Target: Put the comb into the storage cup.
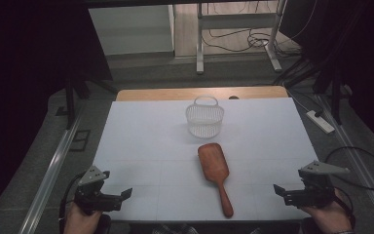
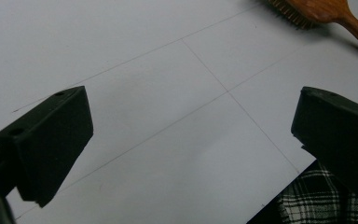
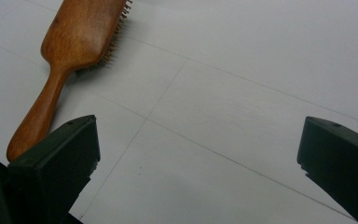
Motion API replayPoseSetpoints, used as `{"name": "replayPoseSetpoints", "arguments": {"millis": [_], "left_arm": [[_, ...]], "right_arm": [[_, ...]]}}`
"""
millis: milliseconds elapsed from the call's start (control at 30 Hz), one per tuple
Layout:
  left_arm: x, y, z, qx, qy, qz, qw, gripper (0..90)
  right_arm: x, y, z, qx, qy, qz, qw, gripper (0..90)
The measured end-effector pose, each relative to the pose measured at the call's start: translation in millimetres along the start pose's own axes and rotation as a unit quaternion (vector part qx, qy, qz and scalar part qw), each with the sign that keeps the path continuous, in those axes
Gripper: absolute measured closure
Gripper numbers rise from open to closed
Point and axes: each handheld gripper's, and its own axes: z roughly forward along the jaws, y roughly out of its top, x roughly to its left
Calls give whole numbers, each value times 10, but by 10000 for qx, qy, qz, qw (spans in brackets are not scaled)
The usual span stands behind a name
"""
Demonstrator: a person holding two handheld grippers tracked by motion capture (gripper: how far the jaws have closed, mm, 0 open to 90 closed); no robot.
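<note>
Wooden hairbrush point(image 1: 215, 174) lies bristles-down mid-table, just in front of a white basket point(image 1: 204, 120). Stiff and likely light, it is best taken by its narrow handle. Left gripper point(image 1: 125, 194) and right gripper point(image 1: 277, 189) wait wide open, empty.

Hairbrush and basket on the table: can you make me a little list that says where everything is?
hairbrush: wooden, lying bristles down mid-table, handle toward the person
basket: white, upright, just beyond the brush head, apart from it
left gripper: near left corner, fingers wide open, holding nothing
right gripper: near right corner, fingers wide open, holding nothing
table: white sheet with faint grid lines
</note>
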Motion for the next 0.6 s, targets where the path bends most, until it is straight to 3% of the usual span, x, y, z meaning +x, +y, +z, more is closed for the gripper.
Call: {"name": "replayPoseSetpoints", "arguments": {"millis": [600], "left_arm": [[5,4,10,34,-39,22,10000,1]], "right_arm": [[-27,-1,0,18,67,124,9999,0]]}}
